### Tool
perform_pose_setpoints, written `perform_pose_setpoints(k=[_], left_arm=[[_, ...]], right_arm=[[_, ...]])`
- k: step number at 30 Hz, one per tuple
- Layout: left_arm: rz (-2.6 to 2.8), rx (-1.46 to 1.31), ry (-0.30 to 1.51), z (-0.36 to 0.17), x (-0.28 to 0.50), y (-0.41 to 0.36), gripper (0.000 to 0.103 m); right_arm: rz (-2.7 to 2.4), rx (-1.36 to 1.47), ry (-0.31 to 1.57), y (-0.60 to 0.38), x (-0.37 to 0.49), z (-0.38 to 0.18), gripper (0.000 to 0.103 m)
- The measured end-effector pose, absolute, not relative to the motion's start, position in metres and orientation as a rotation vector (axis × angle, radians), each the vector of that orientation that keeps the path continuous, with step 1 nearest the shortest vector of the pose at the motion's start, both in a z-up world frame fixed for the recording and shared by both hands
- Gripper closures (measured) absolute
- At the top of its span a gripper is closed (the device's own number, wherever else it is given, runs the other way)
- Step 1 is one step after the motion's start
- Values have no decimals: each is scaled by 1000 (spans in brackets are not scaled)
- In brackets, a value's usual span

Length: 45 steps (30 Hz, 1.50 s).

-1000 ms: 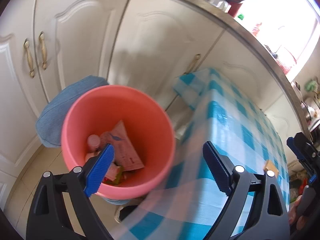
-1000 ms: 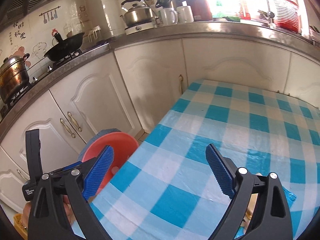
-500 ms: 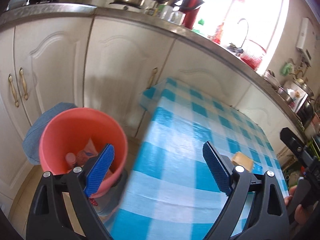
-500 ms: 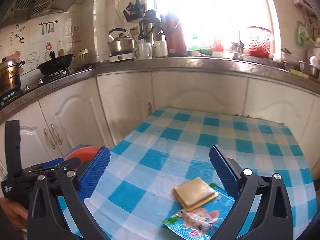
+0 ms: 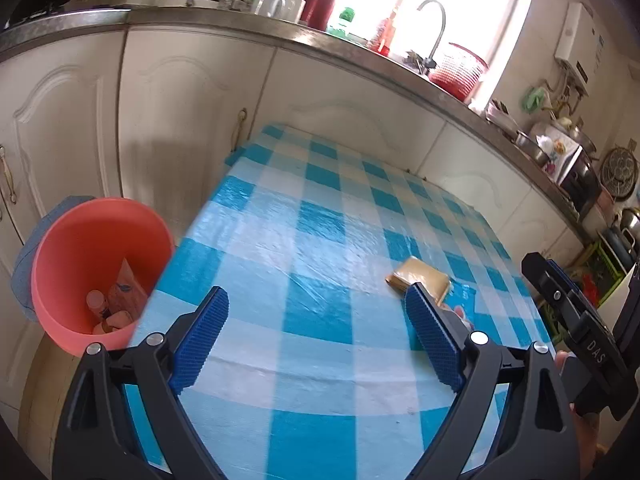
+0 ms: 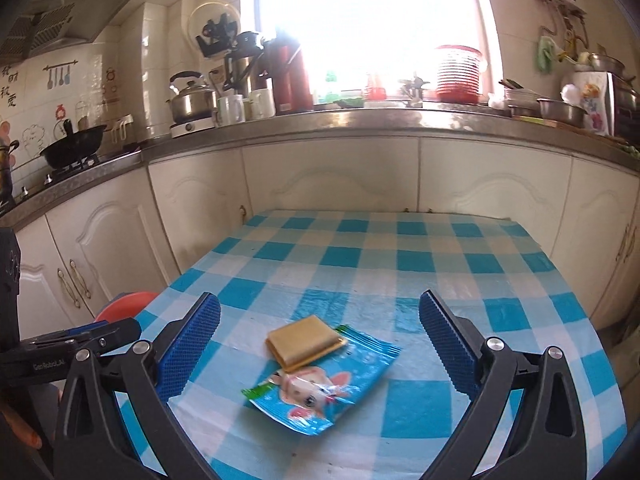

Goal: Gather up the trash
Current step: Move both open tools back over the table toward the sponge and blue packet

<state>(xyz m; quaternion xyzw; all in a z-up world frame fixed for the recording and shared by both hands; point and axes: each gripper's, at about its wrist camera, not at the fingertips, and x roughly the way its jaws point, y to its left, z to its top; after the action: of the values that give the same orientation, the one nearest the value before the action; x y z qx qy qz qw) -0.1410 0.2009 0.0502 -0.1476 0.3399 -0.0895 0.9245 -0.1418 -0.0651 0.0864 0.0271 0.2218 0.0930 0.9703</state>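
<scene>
On the blue-and-white checked table lie a flat tan packet and, partly under it, a blue snack wrapper with a cartoon print. My right gripper hangs open above and just short of them, nothing between its pads. The left wrist view shows the tan packet ahead of the right finger, with the wrapper mostly hidden behind it. My left gripper is open and empty over the table's near left part. A coral-red bin beside the table's left edge holds several discarded items.
White cabinets under a steel counter run along the back and left. Kettle, mugs, flasks, a wok and a red basket stand on the counter. A blue cushion sits behind the bin.
Both views have swung right from the bin and cabinets to the table. The tan packet and blue wrapper have come between the right gripper's fingers in view. The right jaws stand slightly wider.
</scene>
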Motion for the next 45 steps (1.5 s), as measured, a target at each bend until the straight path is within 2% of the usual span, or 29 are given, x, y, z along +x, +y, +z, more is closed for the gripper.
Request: perform_pose_setpoints(k=[16, 25, 45], left_arm=[[-246, -139, 735, 50, -144, 121, 12], [-317, -73, 779, 44, -137, 87, 12], [-382, 19, 840, 36, -98, 53, 12]], right_arm=[[106, 159, 466, -132, -160, 72, 5], [93, 290, 537, -171, -153, 59, 5], [102, 475, 654, -214, -139, 42, 5]])
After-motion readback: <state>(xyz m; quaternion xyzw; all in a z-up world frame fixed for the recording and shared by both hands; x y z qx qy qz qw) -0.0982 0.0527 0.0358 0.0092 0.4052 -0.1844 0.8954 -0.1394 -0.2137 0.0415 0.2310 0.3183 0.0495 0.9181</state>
